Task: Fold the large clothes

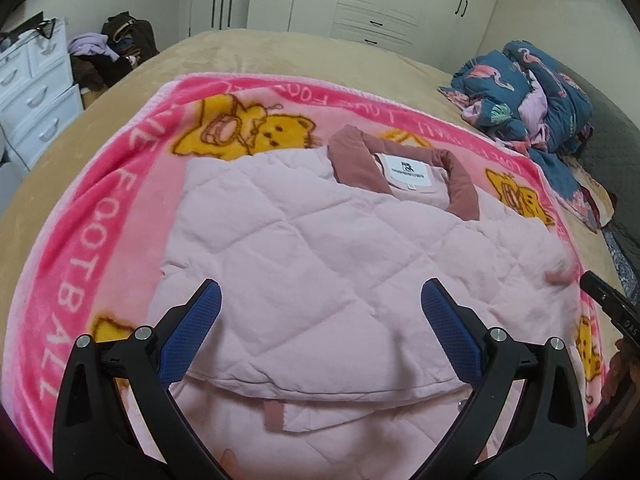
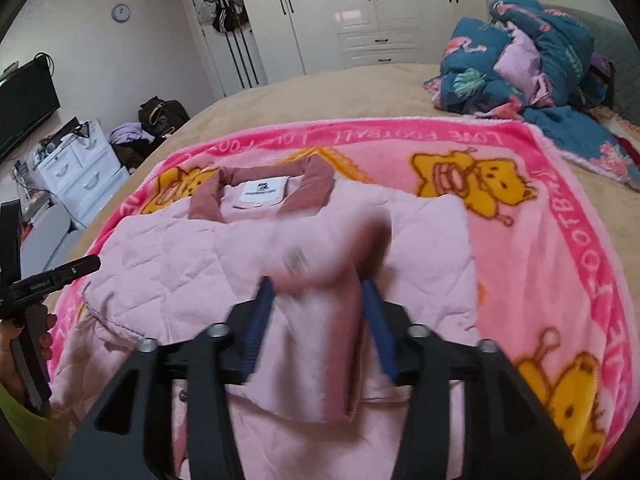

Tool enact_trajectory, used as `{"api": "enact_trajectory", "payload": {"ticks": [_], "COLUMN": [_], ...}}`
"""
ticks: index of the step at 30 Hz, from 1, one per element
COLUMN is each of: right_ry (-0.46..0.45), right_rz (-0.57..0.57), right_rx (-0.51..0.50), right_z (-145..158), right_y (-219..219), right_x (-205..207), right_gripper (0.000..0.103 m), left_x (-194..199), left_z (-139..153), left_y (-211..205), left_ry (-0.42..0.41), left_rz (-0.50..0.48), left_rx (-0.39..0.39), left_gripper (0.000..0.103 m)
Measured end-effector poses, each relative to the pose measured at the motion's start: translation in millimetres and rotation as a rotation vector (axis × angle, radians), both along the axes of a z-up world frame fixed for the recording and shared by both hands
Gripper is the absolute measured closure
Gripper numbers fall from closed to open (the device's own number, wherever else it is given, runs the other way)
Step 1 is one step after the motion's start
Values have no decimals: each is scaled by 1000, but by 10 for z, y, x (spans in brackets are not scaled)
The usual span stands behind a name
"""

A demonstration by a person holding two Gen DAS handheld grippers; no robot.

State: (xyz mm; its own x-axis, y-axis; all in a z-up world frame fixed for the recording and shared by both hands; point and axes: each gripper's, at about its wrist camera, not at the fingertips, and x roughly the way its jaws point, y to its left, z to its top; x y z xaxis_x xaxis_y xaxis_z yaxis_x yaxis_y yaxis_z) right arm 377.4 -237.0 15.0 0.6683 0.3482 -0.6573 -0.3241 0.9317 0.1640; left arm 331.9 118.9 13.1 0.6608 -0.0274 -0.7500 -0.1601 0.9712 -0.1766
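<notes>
Across the middle of both views, a pale pink quilted jacket (image 1: 320, 256) is lying on a bright pink cartoon blanket (image 1: 100, 208) spread over the tan bed (image 1: 280, 48), its dusty-rose collar (image 1: 352, 156) and white label (image 1: 404, 170) pointing toward the top of the frame. The blanket is probably serving as a clean, flat working surface. The jacket's sides are already lying turned in over the body, so the fold looks partly done.

At the bottom of the left wrist view, the left gripper (image 1: 322, 320) is hovering just above the quilted front with its blue pads (image 1: 196, 332) standing wide apart and nothing between them, likely waiting to take the lower hem.

At the bottom centre of the right wrist view, the right gripper (image 2: 318, 320) is standing about half open with a blurred sleeve (image 2: 332, 264) passing between its blue fingers (image 2: 260, 320). The pads do not appear to be pressing the cloth, and the blur suggests the sleeve is dropping onto the jacket's front, where it belongs for a neat fold.

A rumpled blue flamingo quilt (image 2: 516, 52) is sitting well apart at the upper right, and white wardrobes (image 2: 360, 8) are lining the far wall.
</notes>
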Motion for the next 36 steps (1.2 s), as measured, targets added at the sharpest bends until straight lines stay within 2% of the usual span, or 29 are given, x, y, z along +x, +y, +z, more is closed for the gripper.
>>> {"api": "enact_trajectory", "payload": {"ticks": [6, 10, 11, 15, 20, 24, 28, 30, 33, 36], "right_ry": [-23, -33, -35, -38, -33, 0, 107, 161, 162, 138], "right_rz": [-10, 38, 50, 121, 184, 222, 204, 181, 161, 159], "right_rx": [0, -14, -17, -36, -67, -104, -149, -137, -101, -135], "right_z": [58, 96, 106, 135, 129, -3, -348, -548, -667, -693], "right_y": [-27, 170, 224, 540, 899, 1149, 1252, 1230, 1189, 1233], "right_x": [-61, -100, -105, -99, -82, -1, 172, 266, 280, 243], "right_gripper": [44, 44, 44, 44, 43, 42, 42, 41, 41, 41], "left_x": [15, 34, 39, 41, 17, 20, 20, 22, 27, 22], "left_z": [-75, -219, -283, -514, -596, -603, -603, -605, -609, -611], "left_y": [-46, -69, -64, -33, -19, 6, 1, -5, -12, -17], "left_ry": [14, 52, 68, 104, 101, 101, 98, 99, 99, 98], "left_rz": [-25, -44, -47, -47, -39, -42, -39, -43, -48, -46], "left_rx": [9, 20, 19, 13, 9, -2, -6, -6, -1, -4], "left_gripper": [10, 32, 34, 35, 34, 33, 33, 33, 34, 34]}}
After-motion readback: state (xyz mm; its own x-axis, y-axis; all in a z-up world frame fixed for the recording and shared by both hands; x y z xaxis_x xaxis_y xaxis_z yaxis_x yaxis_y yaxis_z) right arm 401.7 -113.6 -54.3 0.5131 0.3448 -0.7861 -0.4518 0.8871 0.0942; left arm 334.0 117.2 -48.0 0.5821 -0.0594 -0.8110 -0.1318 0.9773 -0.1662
